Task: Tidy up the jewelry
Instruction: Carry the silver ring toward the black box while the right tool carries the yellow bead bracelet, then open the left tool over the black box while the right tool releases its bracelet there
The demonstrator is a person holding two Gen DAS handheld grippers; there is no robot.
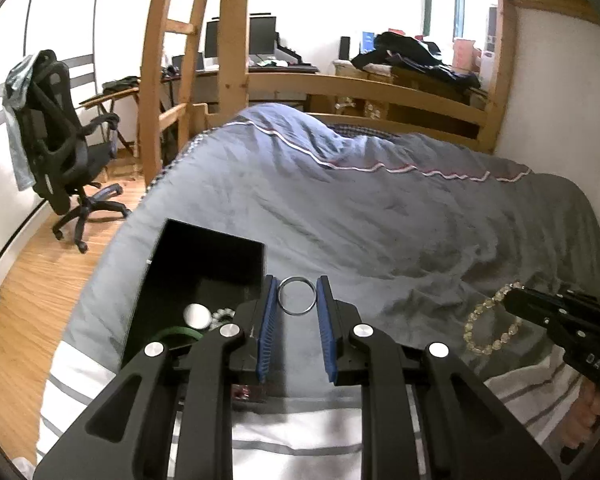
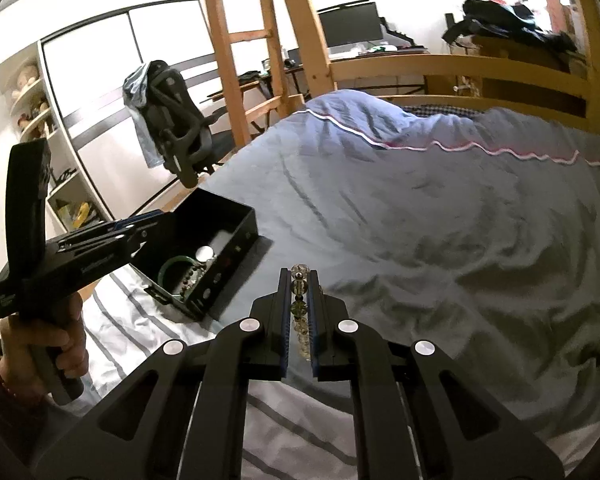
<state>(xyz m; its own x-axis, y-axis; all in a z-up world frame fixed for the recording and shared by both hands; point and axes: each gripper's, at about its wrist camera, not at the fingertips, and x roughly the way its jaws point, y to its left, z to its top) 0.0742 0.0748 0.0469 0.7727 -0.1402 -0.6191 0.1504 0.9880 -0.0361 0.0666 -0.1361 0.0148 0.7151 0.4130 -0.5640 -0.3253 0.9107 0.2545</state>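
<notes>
My left gripper (image 1: pixel 297 286) is shut on a silver metal ring (image 1: pixel 297 296), held between its blue pads above the bed, just right of an open black jewelry box (image 1: pixel 204 256). The box holds a green bangle (image 1: pixel 178 334), a round silver piece (image 1: pixel 196 314) and white beads (image 1: pixel 224 315). My right gripper (image 2: pixel 299 280) is shut on a clear-and-yellow bead bracelet (image 2: pixel 300 304), which hangs from its tips in the left wrist view (image 1: pixel 488 320). The box also shows in the right wrist view (image 2: pixel 216 240), left of the right gripper.
The box sits on a grey duvet (image 1: pixel 380 220) near the bed's left edge, over a striped white sheet (image 1: pixel 300 432). A wooden bunk frame and ladder (image 1: pixel 228 60) stand behind. A black office chair (image 1: pixel 60 140) stands on the wood floor to the left.
</notes>
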